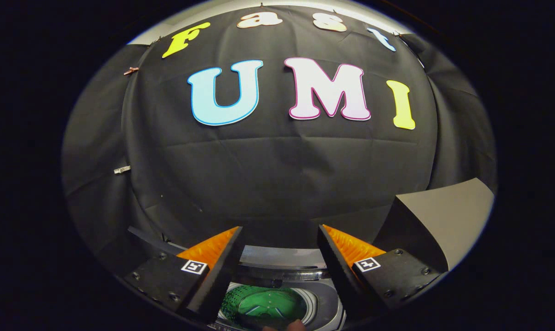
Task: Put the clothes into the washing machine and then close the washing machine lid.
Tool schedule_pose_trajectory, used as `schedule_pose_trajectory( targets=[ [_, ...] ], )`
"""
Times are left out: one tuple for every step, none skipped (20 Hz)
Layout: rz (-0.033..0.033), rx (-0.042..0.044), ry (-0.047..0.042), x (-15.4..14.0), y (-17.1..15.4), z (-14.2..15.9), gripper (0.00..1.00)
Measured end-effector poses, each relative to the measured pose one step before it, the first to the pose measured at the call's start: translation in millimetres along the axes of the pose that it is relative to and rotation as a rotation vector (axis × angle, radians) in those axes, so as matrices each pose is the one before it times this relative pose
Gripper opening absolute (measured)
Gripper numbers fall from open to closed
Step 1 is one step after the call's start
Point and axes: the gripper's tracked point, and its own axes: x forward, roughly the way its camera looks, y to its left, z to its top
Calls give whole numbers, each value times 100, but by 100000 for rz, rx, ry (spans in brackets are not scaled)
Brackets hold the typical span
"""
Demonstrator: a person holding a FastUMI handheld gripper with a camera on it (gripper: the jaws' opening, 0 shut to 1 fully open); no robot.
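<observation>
The gripper (280, 241) sits at the lower centre, fingers apart and holding nothing. Between them, lower down, the washing machine (277, 303) shows its open drum with green inside. Lower right, the raised grey lid (443, 216). Closing it seems next.

The gripper (280, 250) has two wedge-shaped fingers (213, 271) that narrow toward their tips, with their inner faces apart and nothing between them. Each inner face carries a ribbed pad (351, 246) with fine ridges. Each finger widens at its base into a flat plate fixed with small round screws (399, 252). A small square black-and-white marker (194, 266) sits on each plate, just behind the pad.
</observation>
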Motion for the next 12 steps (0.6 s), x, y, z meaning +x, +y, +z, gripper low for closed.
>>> schedule_pose_trajectory(
  targets=[
    [-322, 5, -301, -379, -11, -378, 100],
    [-176, 81, 155, -318, 15, -415, 100],
    [64, -113, 168, -323, 28, -347, 100],
    [288, -99, 461, -363, 79, -423, 100],
    [495, 91, 500, -283, 55, -363, 100],
    [201, -700, 1761, -151, 42, -773, 100],
    [107, -1696, 3156, -194, -32, -1107, 99],
    [860, -1899, 3111, -130, 105, -1287, 99],
    [664, -1315, 2415, -101, 81, -1100, 100],
    [780, 315, 237, -259, 121, -751, 100],
    [1587, 1657, -1008, -388, 340, -466, 100],
    [1677, 1964, -1183, -751, 249, 158, 100]
  ],
)
